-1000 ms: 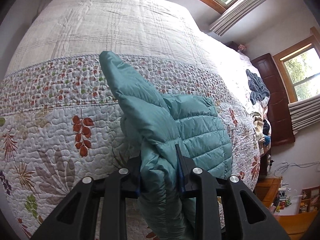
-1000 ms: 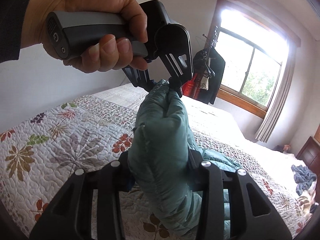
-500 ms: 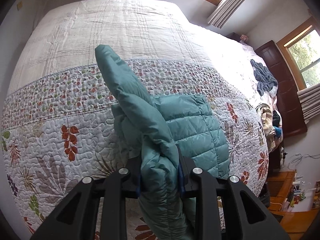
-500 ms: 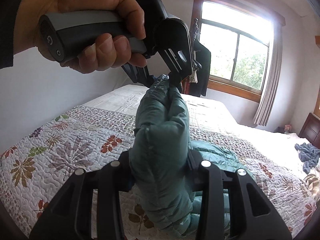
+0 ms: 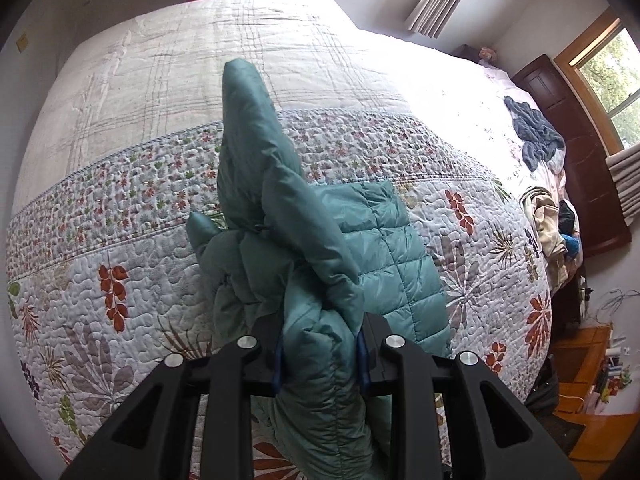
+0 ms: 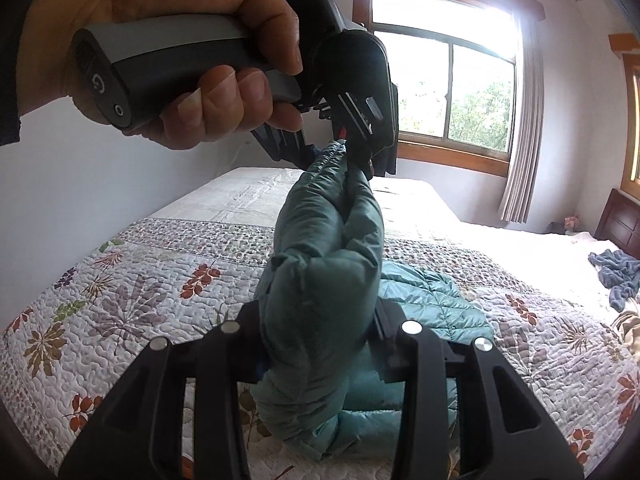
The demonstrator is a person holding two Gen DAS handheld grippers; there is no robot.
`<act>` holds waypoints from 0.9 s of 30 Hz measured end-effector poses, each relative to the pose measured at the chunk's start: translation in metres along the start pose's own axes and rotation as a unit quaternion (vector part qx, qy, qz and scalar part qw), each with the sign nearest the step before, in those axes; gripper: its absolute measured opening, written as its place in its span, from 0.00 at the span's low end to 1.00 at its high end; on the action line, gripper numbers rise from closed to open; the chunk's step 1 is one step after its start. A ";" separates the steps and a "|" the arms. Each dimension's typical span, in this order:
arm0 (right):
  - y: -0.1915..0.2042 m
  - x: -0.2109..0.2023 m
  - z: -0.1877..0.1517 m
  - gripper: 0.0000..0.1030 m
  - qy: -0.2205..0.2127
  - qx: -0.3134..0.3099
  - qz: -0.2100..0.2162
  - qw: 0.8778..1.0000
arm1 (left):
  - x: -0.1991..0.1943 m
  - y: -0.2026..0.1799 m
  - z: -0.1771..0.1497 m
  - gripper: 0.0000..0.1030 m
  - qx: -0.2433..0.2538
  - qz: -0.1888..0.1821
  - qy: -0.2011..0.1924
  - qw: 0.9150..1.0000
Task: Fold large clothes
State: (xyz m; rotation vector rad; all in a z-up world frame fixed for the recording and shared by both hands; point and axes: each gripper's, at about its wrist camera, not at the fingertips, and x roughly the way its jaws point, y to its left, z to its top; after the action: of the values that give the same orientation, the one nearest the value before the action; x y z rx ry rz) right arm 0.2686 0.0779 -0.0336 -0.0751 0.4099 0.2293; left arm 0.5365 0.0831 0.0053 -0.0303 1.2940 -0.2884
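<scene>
Jaws of the left gripper (image 5: 320, 354) clamp a bunched fold of the teal puffer jacket (image 5: 384, 264); against the earlier left wrist frames, the sleeve stands taller and the jacket body lies nearer mid-bed than the near edge of the bed (image 5: 120, 208). Right wrist view: the right gripper (image 6: 318, 350) jaws pinch the same sleeve, and the left hand (image 6: 188, 52) has risen. Judgement: the sleeve is lifted for folding across.

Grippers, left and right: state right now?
Left gripper: closed on a bunched fold of the teal puffer jacket.
Right gripper: closed on another fold of the same jacket, lifted above the quilted bed.
</scene>
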 end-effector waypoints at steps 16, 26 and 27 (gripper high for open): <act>-0.046 0.002 -0.026 0.36 0.019 0.045 -0.011 0.999 | 0.048 -0.049 0.005 0.26 0.029 0.012 0.021 0.999; -0.075 0.005 -0.044 0.36 0.033 0.069 -0.020 0.997 | 0.083 -0.078 0.008 0.26 0.046 0.013 0.034 0.998; -0.078 0.006 -0.046 0.36 0.034 0.072 -0.020 0.997 | 0.087 -0.081 0.008 0.26 0.047 0.013 0.036 0.998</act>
State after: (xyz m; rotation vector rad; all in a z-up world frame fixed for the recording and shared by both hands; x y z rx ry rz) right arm 0.2743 -0.0019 -0.0756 0.0516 0.4909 0.1576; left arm 0.5500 -0.0161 -0.0597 0.0776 1.3493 -0.3311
